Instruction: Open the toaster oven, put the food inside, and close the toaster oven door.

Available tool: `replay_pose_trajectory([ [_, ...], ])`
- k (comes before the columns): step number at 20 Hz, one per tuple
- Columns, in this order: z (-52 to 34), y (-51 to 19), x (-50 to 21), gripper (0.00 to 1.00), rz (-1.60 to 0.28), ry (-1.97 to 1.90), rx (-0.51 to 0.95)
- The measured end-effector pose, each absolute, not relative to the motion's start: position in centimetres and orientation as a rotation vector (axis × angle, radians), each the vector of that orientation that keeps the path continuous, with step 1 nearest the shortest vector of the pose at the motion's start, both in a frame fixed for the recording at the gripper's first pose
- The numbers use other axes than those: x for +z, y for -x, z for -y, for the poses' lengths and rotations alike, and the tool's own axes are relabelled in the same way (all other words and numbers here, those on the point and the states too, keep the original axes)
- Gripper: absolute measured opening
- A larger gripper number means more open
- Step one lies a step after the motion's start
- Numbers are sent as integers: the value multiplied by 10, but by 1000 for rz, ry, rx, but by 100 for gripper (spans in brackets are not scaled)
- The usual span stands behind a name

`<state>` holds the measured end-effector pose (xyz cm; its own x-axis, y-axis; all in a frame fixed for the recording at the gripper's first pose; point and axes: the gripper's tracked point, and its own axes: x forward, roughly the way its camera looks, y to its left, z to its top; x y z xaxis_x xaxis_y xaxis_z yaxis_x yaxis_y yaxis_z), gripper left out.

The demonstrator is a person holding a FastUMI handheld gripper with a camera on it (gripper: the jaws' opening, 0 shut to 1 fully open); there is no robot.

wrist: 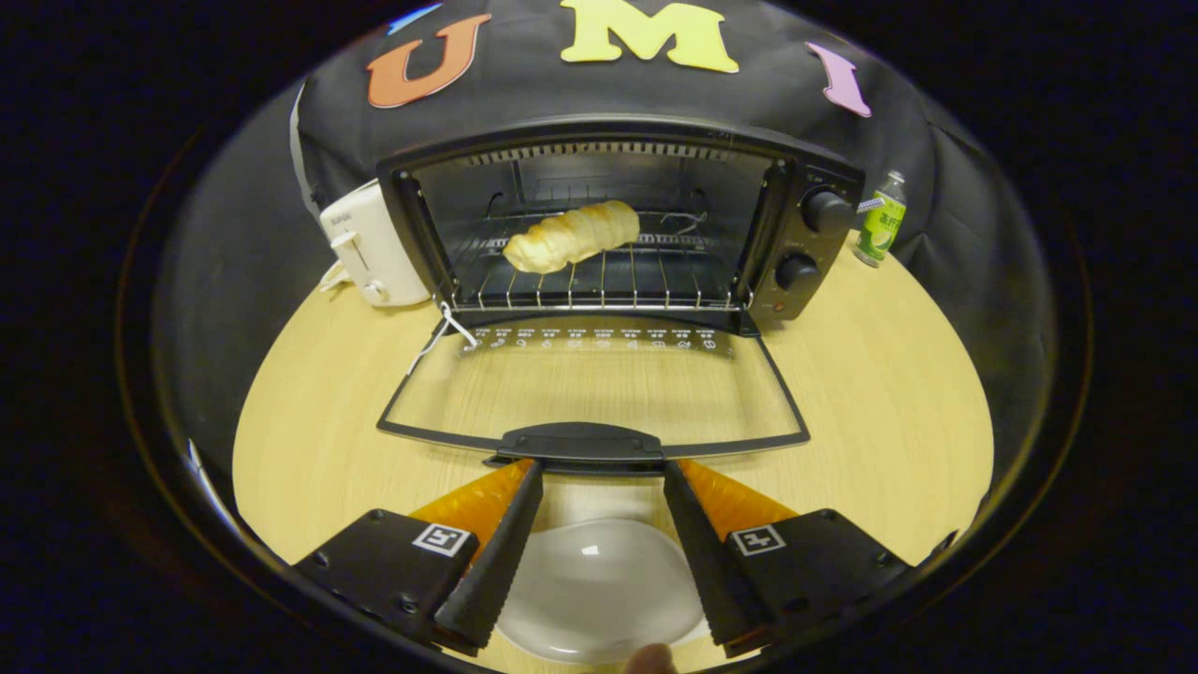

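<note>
The oven [618,225] stands on a pale wood table [889,412] before the booth's black cloth, its glass door [599,393] dropped flat, the bread [572,237] already on the rack. The gripper [599,473] hangs open, fingertips just under the door handle [580,442], gripping nothing. The door could slip off the tips and drop back if lifted off-centre, or the oven could slide back. A white toaster [370,245], a bottle [882,220] and an empty plate [599,585] stand by.

Bread [573,236] inside open toaster oven [805,243]; spread gripper [602,465] at door handle [582,442].
</note>
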<state>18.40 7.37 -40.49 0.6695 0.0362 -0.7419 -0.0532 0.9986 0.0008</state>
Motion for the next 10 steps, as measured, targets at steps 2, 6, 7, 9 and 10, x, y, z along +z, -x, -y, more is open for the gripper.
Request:
replay_pose_trajectory([
  [2, -74, -183, -399, 86, -816, 21, 43],
  [6, -74, -186, -383, 86, -787, 1, 37],
  [7, -74, -186, -378, 86, -770, 2, 33],
  [9, -74, -186, -371, 86, -743, 1, 22],
  [10, -74, -187, -369, 86, -740, 4, 16],
])
